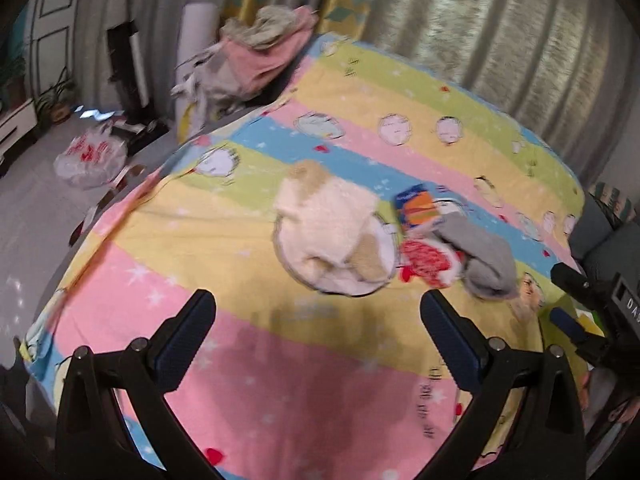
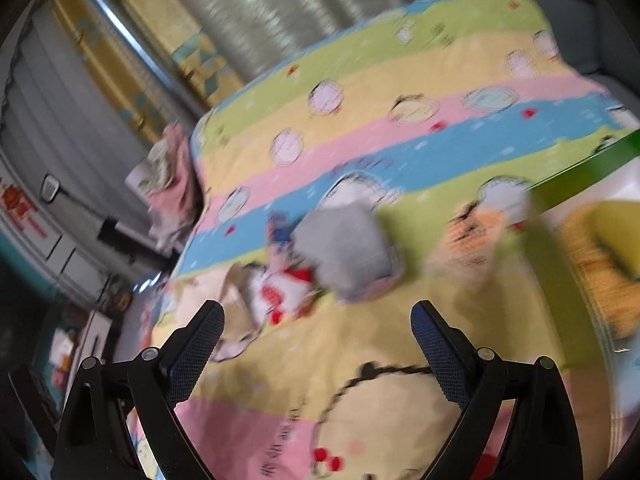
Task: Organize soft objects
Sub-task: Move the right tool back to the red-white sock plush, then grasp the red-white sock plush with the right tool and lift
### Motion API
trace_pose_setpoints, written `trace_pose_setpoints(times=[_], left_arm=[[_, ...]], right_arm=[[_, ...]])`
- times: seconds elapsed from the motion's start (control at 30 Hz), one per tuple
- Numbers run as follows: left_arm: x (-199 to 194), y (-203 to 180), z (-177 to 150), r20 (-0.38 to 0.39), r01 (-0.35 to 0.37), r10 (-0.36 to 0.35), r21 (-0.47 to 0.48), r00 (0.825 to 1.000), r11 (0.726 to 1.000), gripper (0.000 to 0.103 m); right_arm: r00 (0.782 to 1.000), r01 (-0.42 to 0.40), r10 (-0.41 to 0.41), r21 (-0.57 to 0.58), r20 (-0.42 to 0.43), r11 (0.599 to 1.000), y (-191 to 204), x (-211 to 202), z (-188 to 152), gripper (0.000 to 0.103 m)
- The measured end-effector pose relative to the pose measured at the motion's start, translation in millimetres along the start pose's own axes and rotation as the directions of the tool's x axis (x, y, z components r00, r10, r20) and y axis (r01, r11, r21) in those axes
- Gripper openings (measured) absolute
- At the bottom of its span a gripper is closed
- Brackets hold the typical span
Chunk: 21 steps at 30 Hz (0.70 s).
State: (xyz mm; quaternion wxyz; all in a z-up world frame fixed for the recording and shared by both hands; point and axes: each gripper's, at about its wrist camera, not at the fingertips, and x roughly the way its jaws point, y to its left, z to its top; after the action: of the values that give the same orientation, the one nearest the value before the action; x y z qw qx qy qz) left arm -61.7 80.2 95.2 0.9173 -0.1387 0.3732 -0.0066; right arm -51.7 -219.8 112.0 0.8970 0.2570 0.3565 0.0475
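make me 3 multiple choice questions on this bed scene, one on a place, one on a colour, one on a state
1. Where does the grey sock lie relative to the cream fuzzy socks in the left wrist view?
A. to their right
B. to their left
C. under them

2. What colour is the patterned sock between them?
A. green and black
B. red and white
C. purple

3. How do the fingers of the left gripper stand?
A. shut on a sock
B. spread wide, holding nothing
C. shut on the bedsheet

Answers: 1 A, the grey one sits right of the cream pair. 2 B, red print on white shows. 3 B, only sheet shows between the fingers.
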Motion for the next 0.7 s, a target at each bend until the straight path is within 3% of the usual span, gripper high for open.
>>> trace_pose_setpoints(times=[0.23,0.43,0.5,0.6,0.7], left_arm=[[9,35,8,-0.049,0.015,-0.021,-0.111,0.999,0.994,0.102],[17,36,9,-0.081,0.039,-0.048,-0.109,0.996,0.993,0.102],[17,34,9,-0.086,0.041,-0.05,-0.103,0.995,0.994,0.102],[16,35,9,-0.083,0.061,-0.07,-0.105,0.994,0.993,0.102],[16,34,10,-0.087,0.077,-0.086,-0.102,0.992,0.992,0.102]], right_arm=[[0.989,-0.001,-0.003,-0.026,-0.148,1.0,41,65,-5,0.095],[0.959,0.043,-0.033,0.028,-0.281,0.999,56,133,2,0.075],[0.945,0.115,-0.097,0.041,-0.314,0.992,54,150,2,0.066],[0.936,0.171,-0.159,0.013,-0.314,0.985,51,165,0,0.053],[0.951,0.155,-0.155,-0.021,-0.268,0.988,51,158,-1,0.046]])
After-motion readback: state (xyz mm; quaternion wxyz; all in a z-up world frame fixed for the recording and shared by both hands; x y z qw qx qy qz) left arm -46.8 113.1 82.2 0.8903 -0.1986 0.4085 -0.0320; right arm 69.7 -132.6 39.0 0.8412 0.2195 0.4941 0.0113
